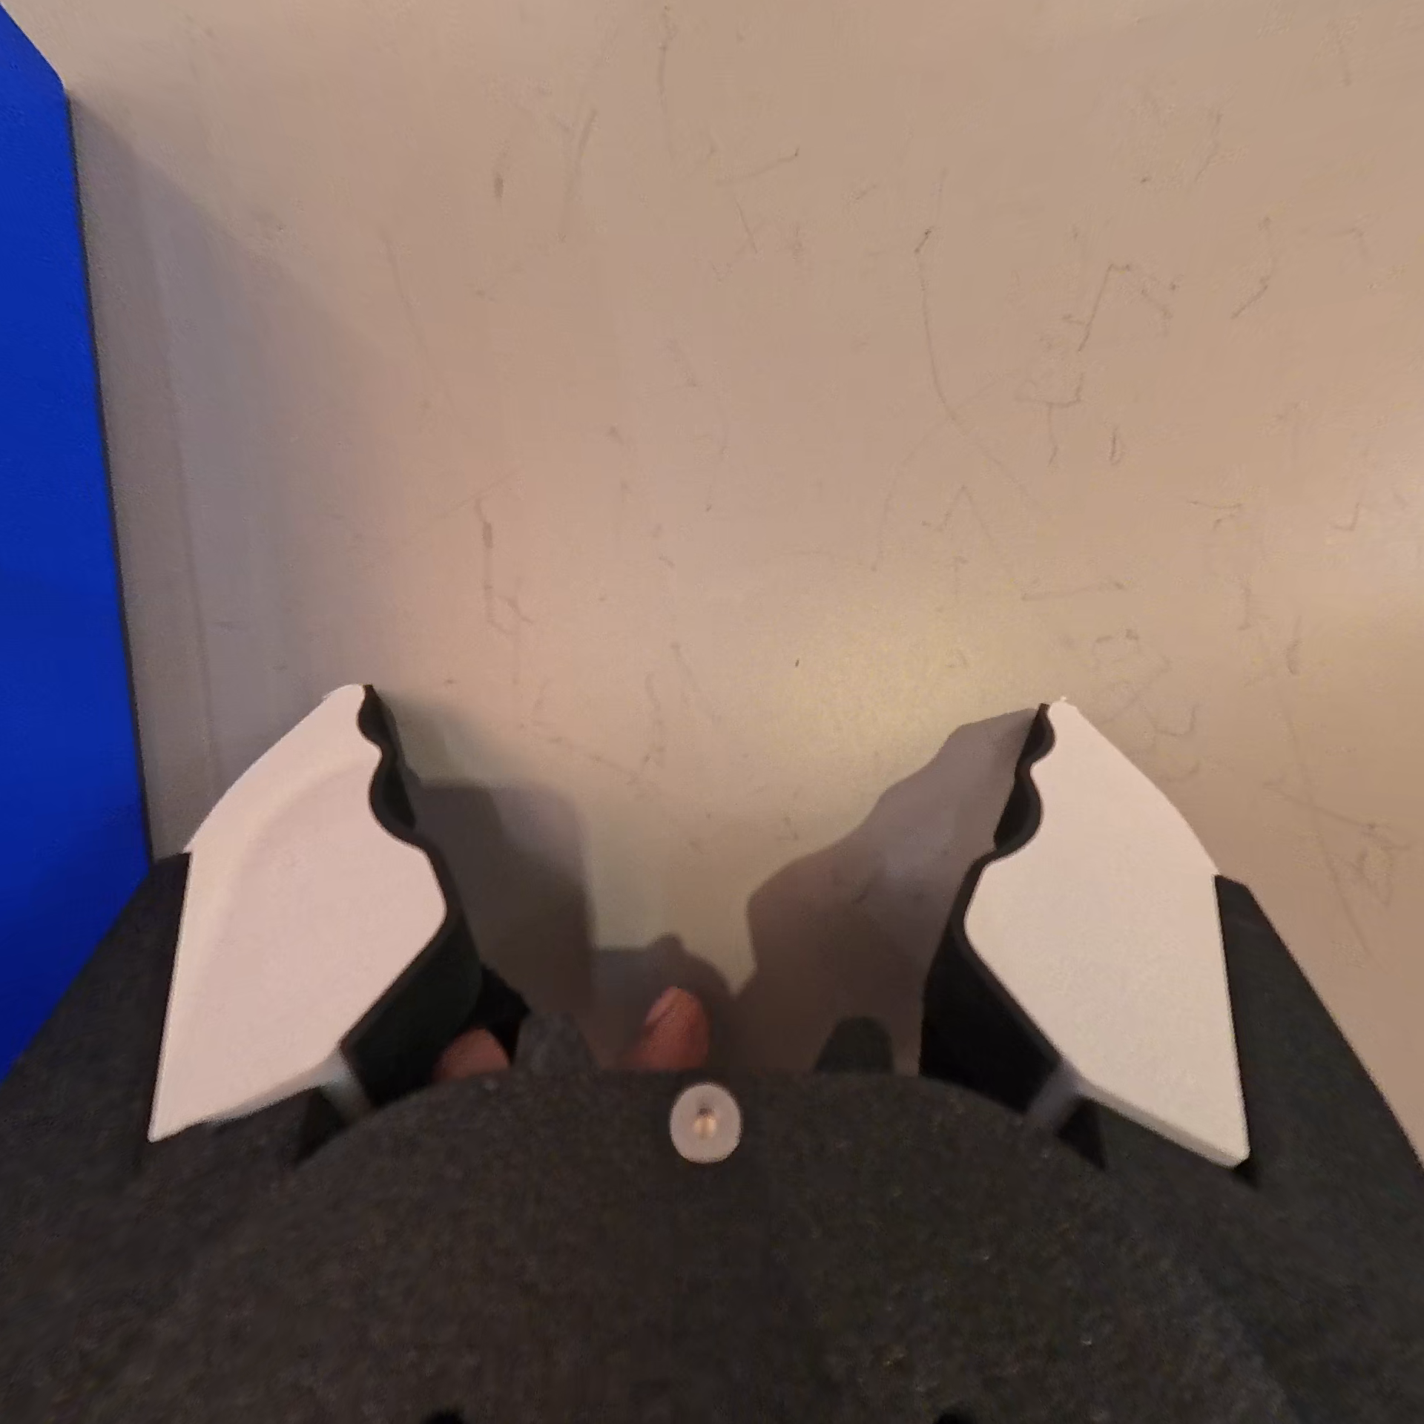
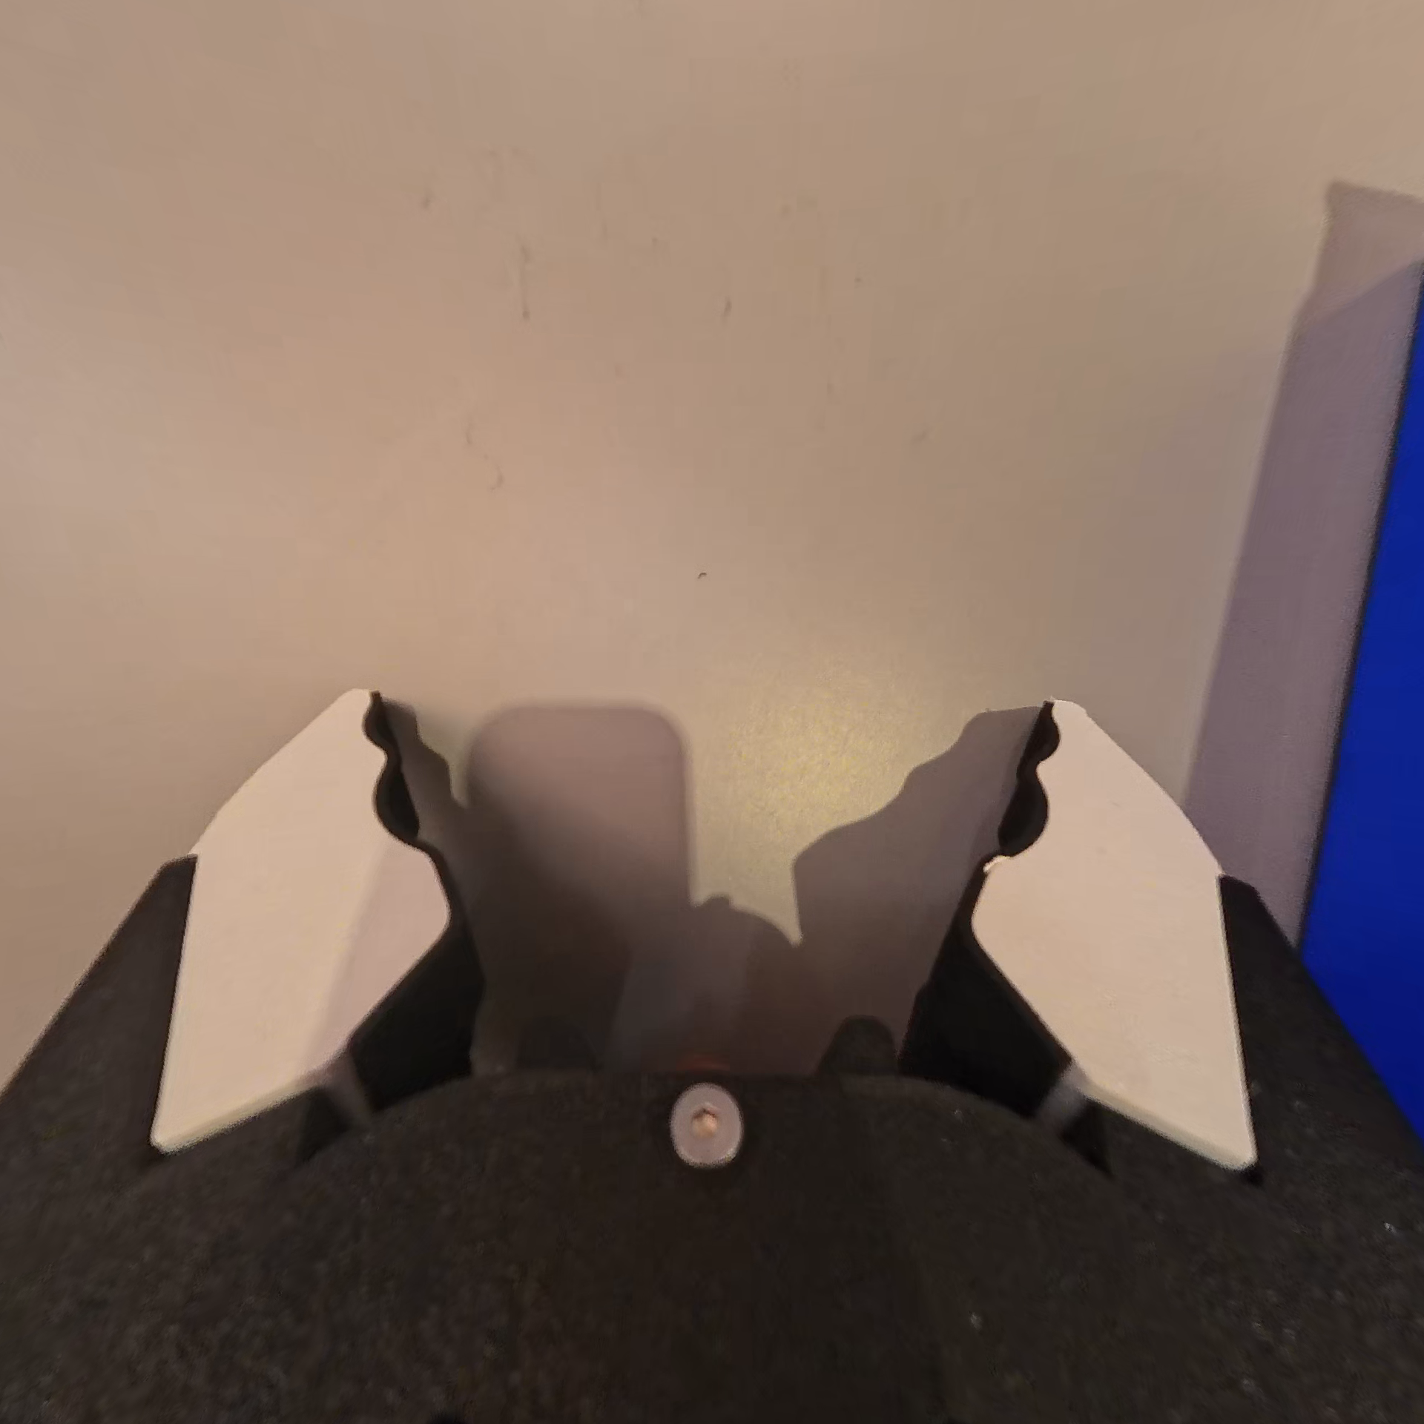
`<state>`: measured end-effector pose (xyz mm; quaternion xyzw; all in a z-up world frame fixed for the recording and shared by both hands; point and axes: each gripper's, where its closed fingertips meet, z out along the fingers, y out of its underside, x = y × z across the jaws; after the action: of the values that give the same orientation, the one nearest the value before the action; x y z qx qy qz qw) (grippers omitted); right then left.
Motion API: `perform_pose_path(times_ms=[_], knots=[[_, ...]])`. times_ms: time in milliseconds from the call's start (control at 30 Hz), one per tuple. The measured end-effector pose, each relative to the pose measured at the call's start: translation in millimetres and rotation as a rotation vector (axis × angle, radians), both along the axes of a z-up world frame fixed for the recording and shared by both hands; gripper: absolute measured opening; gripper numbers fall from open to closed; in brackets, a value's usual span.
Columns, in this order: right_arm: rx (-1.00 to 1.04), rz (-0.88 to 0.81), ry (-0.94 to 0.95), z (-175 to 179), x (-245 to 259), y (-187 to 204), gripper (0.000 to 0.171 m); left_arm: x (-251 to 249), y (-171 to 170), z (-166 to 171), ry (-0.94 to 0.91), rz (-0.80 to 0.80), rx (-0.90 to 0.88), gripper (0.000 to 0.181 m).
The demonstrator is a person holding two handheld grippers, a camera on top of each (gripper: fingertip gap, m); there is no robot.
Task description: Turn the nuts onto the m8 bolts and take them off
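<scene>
Blue panel [image 1: 46, 462] cut off at left edge; fingertips [image 1: 678, 1029] half hidden behind black gripper body [image 1: 693, 1271].

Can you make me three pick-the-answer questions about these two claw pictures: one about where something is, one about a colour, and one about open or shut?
1. In the left wrist view, where is the flat blue panel?
A. left edge
B. right edge
C. between the fingers

2. What colour are the claw fingers?
A. red
B. white
C. green

3. How is the right claw?
A. shut on a nut
B. shut, empty
C. open, empty

Answers: 1 A, the blue fills the left edge beside the scratched beige surface. 2 B, both fingers have white outer faces. 3 C, the fingers stand wide apart with nothing between.
</scene>
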<state>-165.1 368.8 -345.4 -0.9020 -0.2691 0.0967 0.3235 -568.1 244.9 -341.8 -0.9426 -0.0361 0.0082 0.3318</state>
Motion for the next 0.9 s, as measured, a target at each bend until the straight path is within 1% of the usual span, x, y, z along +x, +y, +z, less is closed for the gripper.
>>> perform_pose_path(times_ms=[900], knots=[[0.001, 0.004, 0.001, -0.2, -0.3, 0.0, 0.146, -0.3, -1.5, 0.0, 0.001, -0.001, 0.002, 0.146]])
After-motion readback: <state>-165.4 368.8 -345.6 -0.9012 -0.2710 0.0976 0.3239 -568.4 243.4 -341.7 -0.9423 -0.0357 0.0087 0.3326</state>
